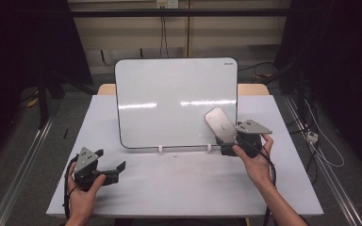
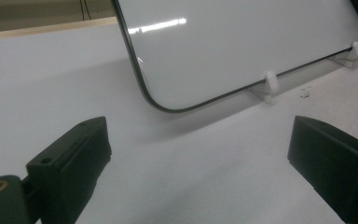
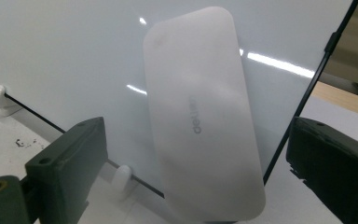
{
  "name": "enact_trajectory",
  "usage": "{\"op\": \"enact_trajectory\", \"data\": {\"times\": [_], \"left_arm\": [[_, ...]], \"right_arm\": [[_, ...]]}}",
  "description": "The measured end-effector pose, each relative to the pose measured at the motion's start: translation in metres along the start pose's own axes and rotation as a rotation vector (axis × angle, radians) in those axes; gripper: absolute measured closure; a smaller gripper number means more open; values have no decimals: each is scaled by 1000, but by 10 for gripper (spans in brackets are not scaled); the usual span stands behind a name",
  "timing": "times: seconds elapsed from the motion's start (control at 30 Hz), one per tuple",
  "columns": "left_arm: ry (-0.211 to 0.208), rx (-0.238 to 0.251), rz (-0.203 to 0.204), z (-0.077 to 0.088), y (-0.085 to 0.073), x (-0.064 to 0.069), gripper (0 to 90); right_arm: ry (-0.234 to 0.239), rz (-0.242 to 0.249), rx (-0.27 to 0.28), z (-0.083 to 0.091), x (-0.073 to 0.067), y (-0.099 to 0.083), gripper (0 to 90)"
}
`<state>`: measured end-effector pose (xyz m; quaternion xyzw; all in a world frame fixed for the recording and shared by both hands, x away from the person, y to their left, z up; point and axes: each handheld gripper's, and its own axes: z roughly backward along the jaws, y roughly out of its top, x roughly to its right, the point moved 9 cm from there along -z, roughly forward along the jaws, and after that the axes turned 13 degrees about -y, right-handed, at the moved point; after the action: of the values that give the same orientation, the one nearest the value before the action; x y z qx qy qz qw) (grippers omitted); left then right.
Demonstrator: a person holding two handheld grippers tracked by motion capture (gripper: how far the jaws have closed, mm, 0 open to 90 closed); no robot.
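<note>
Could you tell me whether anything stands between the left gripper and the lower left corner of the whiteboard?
Nothing visible does: bare white table lies between the open left gripper and the whiteboard corner.

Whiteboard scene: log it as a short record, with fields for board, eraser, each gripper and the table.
board: whiteboard propped upright on white clips, surface clean
eraser: white eraser against the board's lower right area
right gripper: at the eraser, jaws apart
left gripper: low over the table, open, holding nothing
table: white table, faint smudges
</note>
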<state>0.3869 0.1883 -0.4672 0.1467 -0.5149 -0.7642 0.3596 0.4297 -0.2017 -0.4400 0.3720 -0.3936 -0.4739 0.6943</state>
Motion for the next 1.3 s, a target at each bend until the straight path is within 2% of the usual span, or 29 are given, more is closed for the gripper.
{"op": "enact_trajectory", "data": {"times": [0.17,0.23,0.5,0.57,0.67,1.0,1.1,1.23,1.3], "left_arm": [[3,0,2,1,0,0,57],[6,0,3,1,0,0,58],[10,1,3,2,0,0,59],[10,14,12,3,1,-1,59],[18,22,14,4,2,-1,58],[26,12,4,4,1,-1,57],[27,7,5,4,0,-1,58],[30,12,2,4,1,-1,59],[32,7,7,4,0,-2,59]], "right_arm": [[6,-21,0,8,4,-4,54],[-20,-25,-12,11,8,-7,60],[-33,-77,-12,23,19,-22,64],[-33,-102,-3,26,22,-25,66],[-43,-101,15,31,24,-28,69],[-54,-104,-28,39,32,-48,69],[-60,-106,-26,42,34,-49,69],[-61,-100,-44,43,34,-55,68],[-56,-71,-63,43,33,-60,67]]}}
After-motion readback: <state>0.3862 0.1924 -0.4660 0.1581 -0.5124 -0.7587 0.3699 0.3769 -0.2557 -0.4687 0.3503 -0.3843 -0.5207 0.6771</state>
